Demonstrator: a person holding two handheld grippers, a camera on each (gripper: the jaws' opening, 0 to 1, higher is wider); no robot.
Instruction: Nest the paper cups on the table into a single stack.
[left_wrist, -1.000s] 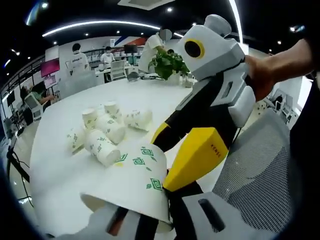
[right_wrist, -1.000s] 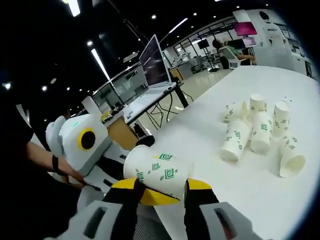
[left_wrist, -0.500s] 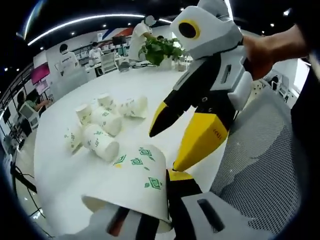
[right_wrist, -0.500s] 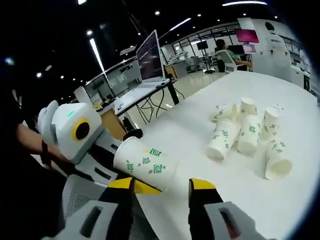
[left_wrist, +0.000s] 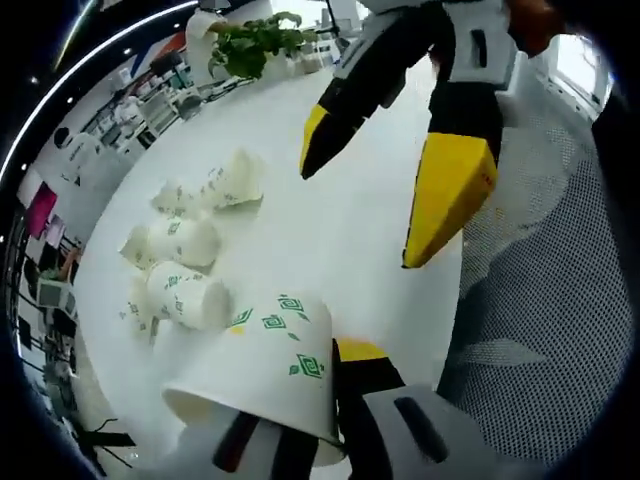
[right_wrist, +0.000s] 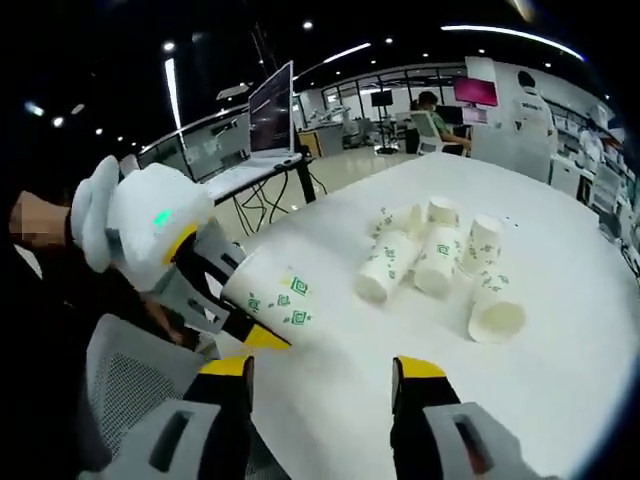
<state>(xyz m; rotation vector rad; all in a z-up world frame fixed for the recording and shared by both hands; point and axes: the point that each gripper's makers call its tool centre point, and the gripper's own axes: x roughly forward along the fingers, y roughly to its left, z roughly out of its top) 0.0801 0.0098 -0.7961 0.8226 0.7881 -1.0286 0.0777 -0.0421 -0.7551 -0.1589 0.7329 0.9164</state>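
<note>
L fingers (left_wrist: 365, 352) around cup (left_wrist: 262, 365)

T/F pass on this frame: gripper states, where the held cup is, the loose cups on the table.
1. The left gripper is shut on a paper cup. True.
2. The right gripper is shut on a cup. False: its jaws stand open with nothing between them.
3. The loose cups lie in a cluster on the white table, several on their sides. True.
4. The loose cups are already nested into one stack. False: they lie separately, not stacked.
5. A potted plant stands at the far edge of the table in the left gripper view. True.
6. The cups are plain white. False: they carry a green square pattern.
</note>
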